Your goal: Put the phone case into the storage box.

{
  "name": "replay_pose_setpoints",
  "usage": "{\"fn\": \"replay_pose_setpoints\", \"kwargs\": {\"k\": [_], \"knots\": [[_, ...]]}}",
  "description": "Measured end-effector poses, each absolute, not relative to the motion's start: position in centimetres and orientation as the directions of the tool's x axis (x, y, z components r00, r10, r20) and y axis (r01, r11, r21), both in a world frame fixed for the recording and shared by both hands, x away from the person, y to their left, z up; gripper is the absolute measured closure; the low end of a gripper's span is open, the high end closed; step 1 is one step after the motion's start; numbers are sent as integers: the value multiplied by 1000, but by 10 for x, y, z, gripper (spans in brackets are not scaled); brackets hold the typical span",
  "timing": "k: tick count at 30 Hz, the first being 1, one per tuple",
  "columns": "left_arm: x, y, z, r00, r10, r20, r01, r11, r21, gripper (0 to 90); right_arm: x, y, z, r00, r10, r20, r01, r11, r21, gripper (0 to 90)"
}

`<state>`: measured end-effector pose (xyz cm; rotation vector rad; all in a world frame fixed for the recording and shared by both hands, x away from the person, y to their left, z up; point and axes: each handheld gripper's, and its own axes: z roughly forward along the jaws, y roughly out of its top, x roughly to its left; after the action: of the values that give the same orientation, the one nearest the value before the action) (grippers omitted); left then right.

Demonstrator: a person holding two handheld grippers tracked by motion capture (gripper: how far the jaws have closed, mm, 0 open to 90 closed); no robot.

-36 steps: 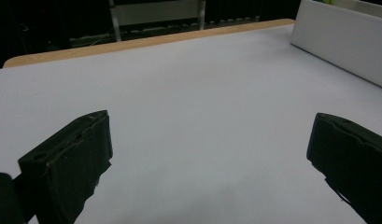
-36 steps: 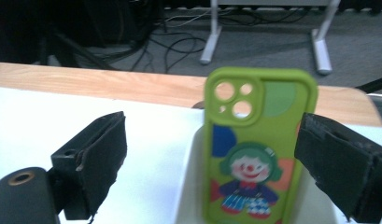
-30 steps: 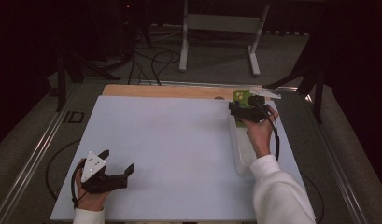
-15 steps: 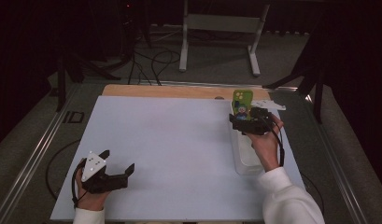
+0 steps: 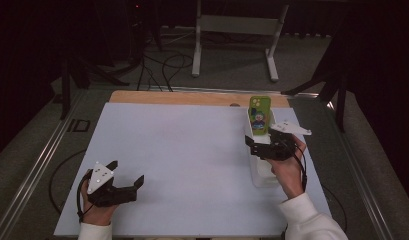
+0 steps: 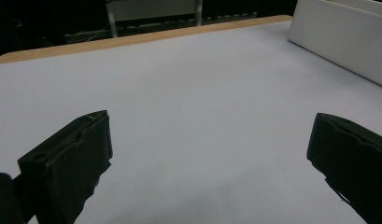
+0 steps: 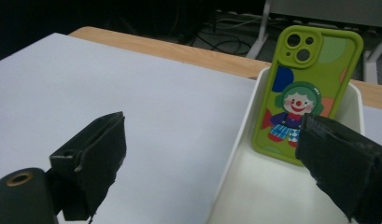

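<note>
The green phone case (image 5: 260,115) leans upright against the far end wall of the narrow white tray (image 5: 262,175) at the right of the table (image 5: 182,150), and the right claw (image 5: 253,146) hangs over the tray's middle with its jaws spread wide and nothing between them. This looks like the step just around placing or fetching the case; a grasp would call for moving farther along the tray and closing on the case's side edges, minding the tray's walls, which leave little room sideways. The left claw (image 5: 126,175) rests near the table's near-left corner, jaws wide and empty, with broad bare surface all around it.
</note>
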<state>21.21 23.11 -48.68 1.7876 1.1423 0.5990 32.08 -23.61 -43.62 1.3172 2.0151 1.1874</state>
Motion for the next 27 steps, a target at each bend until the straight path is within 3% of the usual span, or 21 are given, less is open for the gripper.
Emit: {"fn": "replay_pose_setpoints", "kwargs": {"k": [27], "knots": [[212,231,-486,467,882,-61,452,-178,874,10,244,-229,-456,-537,839,82,403,171,899,90]]}}
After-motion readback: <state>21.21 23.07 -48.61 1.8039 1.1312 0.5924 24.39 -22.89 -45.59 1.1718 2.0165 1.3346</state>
